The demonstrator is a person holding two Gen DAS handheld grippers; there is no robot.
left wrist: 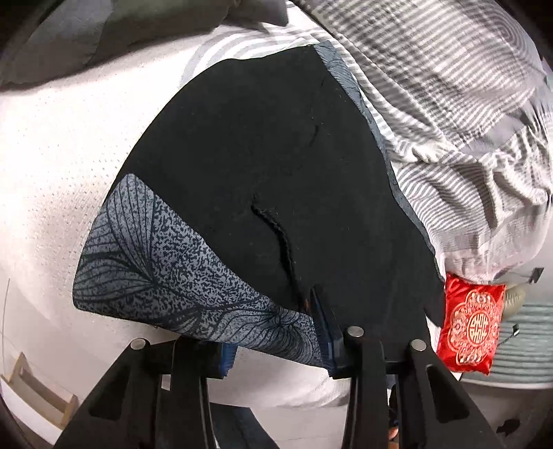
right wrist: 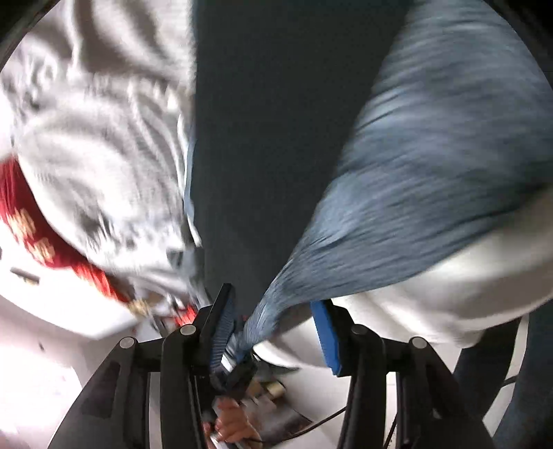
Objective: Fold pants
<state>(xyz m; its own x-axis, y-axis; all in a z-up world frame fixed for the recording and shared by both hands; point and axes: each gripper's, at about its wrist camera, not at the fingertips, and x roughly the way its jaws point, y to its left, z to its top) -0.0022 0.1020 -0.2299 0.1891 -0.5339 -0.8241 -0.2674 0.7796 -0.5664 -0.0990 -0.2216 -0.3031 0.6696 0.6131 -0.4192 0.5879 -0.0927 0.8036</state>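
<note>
Black pants [left wrist: 259, 155] with grey-blue leaf-patterned panels lie spread on the white bed sheet [left wrist: 52, 172]. In the left wrist view the near patterned hem [left wrist: 155, 276] reaches my left gripper [left wrist: 273, 321]. The cloth lies across the gap between the two blue pads [left wrist: 323, 331], which stand apart without pinching it. The right wrist view is blurred. There the patterned cloth [right wrist: 414, 172] narrows to a bunch [right wrist: 249, 338] that runs down between the fingers of my right gripper [right wrist: 273, 297]. The bunch is close to the left pad [right wrist: 221, 328], and the jaws stand well apart around it.
A rumpled grey-and-white striped duvet [left wrist: 449, 103] [right wrist: 103, 138] borders the pants on one side. A red embroidered pouch [left wrist: 470, 331] [right wrist: 34, 224] sits at the bed's corner. Grey pillows [left wrist: 103, 27] lie at the far end. A hand [right wrist: 231, 424] shows below the right gripper.
</note>
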